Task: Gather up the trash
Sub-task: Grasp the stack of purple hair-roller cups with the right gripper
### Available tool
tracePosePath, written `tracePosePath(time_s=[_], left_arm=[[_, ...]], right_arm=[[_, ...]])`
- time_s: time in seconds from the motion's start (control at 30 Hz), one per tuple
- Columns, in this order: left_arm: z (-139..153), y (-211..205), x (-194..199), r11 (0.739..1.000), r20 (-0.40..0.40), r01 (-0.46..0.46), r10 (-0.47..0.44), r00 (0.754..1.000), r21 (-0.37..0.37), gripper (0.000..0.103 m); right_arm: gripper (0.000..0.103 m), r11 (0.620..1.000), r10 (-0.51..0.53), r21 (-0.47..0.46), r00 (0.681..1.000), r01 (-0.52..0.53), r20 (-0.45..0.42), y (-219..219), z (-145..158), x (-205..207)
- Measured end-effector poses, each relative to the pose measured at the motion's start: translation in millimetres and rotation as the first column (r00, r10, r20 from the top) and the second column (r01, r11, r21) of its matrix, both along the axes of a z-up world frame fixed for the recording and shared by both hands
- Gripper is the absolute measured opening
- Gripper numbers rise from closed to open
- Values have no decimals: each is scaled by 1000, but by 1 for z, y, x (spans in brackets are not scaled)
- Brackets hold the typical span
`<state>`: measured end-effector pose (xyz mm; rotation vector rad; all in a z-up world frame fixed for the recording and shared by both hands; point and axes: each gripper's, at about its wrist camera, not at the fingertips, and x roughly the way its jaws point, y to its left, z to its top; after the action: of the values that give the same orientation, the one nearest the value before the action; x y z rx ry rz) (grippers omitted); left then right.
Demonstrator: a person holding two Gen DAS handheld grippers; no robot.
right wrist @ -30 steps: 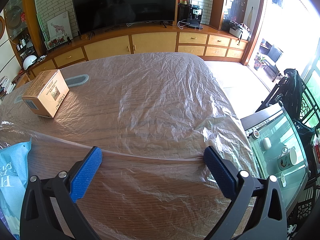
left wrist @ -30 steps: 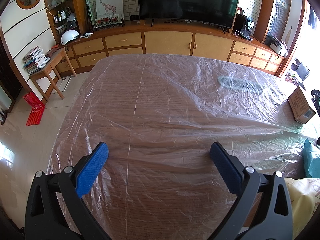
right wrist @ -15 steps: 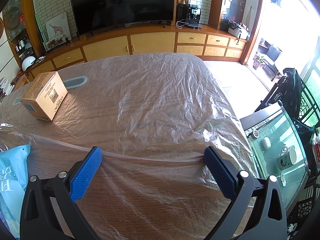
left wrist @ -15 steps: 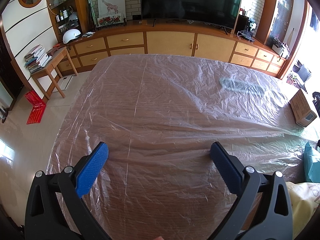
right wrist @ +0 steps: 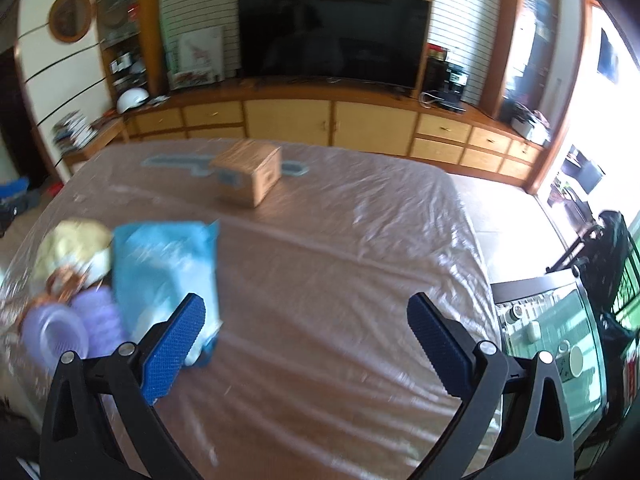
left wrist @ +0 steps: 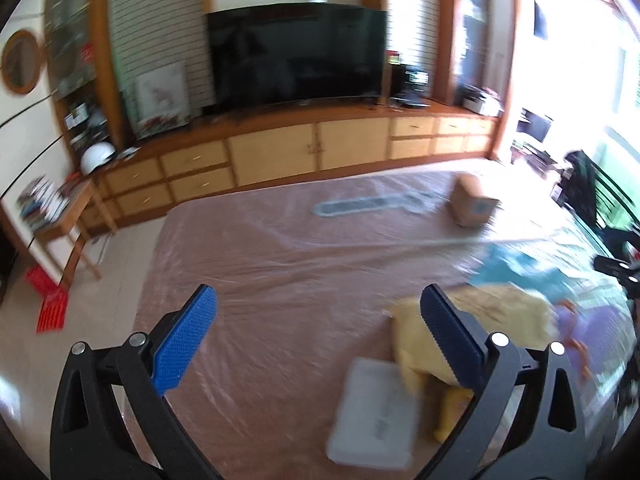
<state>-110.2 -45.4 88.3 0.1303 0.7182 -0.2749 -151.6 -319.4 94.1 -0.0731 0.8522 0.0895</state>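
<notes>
Trash lies on a plastic-covered wooden table (left wrist: 280,264). In the left wrist view a yellow bag (left wrist: 504,320) and a flat white pack (left wrist: 376,416) sit at the lower right, with a blue bag (left wrist: 520,268) behind them. My left gripper (left wrist: 316,320) is open and empty, just left of them. The right wrist view shows the blue bag (right wrist: 164,264), a purple cup (right wrist: 56,336), a yellow bag (right wrist: 76,240) and a cardboard box (right wrist: 250,170). My right gripper (right wrist: 306,328) is open and empty, to the right of the blue bag.
A cardboard box (left wrist: 472,204) stands far right on the table. Wooden cabinets (right wrist: 332,124) and a large TV (right wrist: 332,32) line the back wall. A glass side table (right wrist: 552,344) with small items stands right of the table edge. A small wooden table (left wrist: 68,220) stands at left.
Both views have swung and are blurred. The left gripper turned right, bringing the yellow bag and white pack into view. The right gripper turned left, so the blue bag and purple cup now show.
</notes>
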Motion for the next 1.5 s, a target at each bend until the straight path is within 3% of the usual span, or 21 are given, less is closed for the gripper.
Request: tracePosePath(time_s=[0.2, 0.27, 0.5, 0.67, 0.77, 0.9, 1.07, 1.33, 1.5], left_arm=[[12, -29, -56, 980, -13, 194, -195, 981, -43, 102], [9, -43, -73, 969, -27, 248, -248, 968, -21, 102], [-14, -80, -120, 925, -191, 371, -379, 905, -76, 102], [-34, -99, -133, 912, -289, 401, -407, 866, -81, 100], [-44, -106, -134, 919, -325, 388, -390, 861, -75, 84], [-52, -110, -137, 922, -338, 380, -381, 861, -73, 74], [-65, -114, -134, 926, -368, 372, -368, 854, -63, 61], [-66, -113, -138, 923, -379, 373, -381, 843, -97, 57], [-69, -113, -138, 917, -384, 382, -394, 835, -109, 58]], right_arm=[[99, 996, 88, -26, 996, -88, -13, 21, 6, -44], [99, 995, 97, 1, 995, -97, -15, 29, 8, -54], [99, 988, 138, 75, 990, -136, -26, 64, 18, -77], [98, 979, 150, 148, 988, -142, -44, 79, 30, -74], [93, 971, 169, 182, 984, -157, -52, 89, 34, -66], [88, 974, 199, 127, 977, -189, -71, 110, 30, -52], [87, 972, 186, 170, 972, -161, -142, 112, 17, -35], [87, 972, 235, 55, 963, -229, -133, 133, 17, -37], [88, 965, 261, 50, 951, -256, -167, 136, 15, -31]])
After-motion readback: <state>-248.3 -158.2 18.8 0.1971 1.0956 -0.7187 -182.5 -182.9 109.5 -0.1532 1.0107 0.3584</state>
